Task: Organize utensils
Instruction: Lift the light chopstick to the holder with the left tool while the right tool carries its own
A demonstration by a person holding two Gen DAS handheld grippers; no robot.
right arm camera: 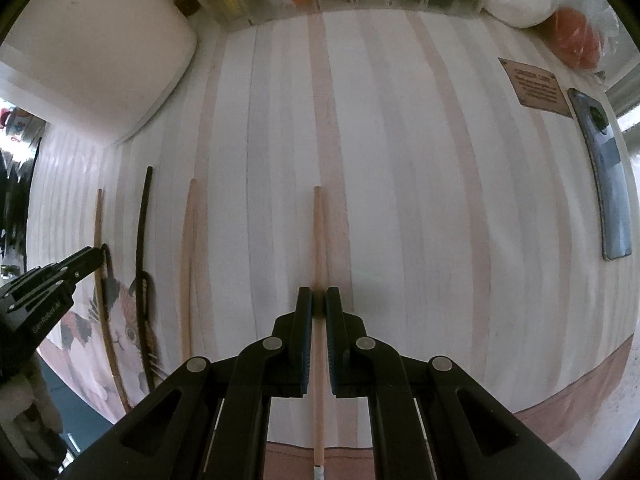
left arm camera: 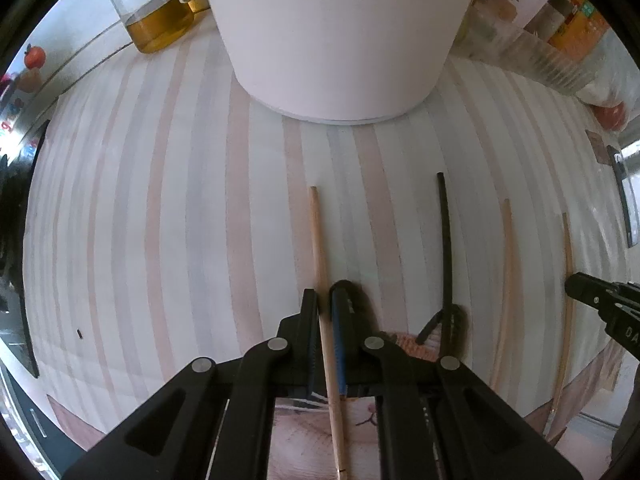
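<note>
L tongs [left arm camera: 324, 304] closed on a wooden chopstick [left arm camera: 319, 240], which runs between the pads toward a big white container [left arm camera: 340, 40] at the back of the striped tabletop [left arm camera: 180, 200]. R tongs [right arm camera: 319, 300] clamped narrow on another wooden chopstick [right arm camera: 318, 232], lying flat along a stripe. Between the two: a black chopstick [left arm camera: 445, 240] and a 3rd wooden chopstick [left arm camera: 505, 272], roughly parallel, apart. Glass jar w/ amber liquid [left arm camera: 156, 12] back left; phone [right arm camera: 604, 184] at the right edge.
</note>
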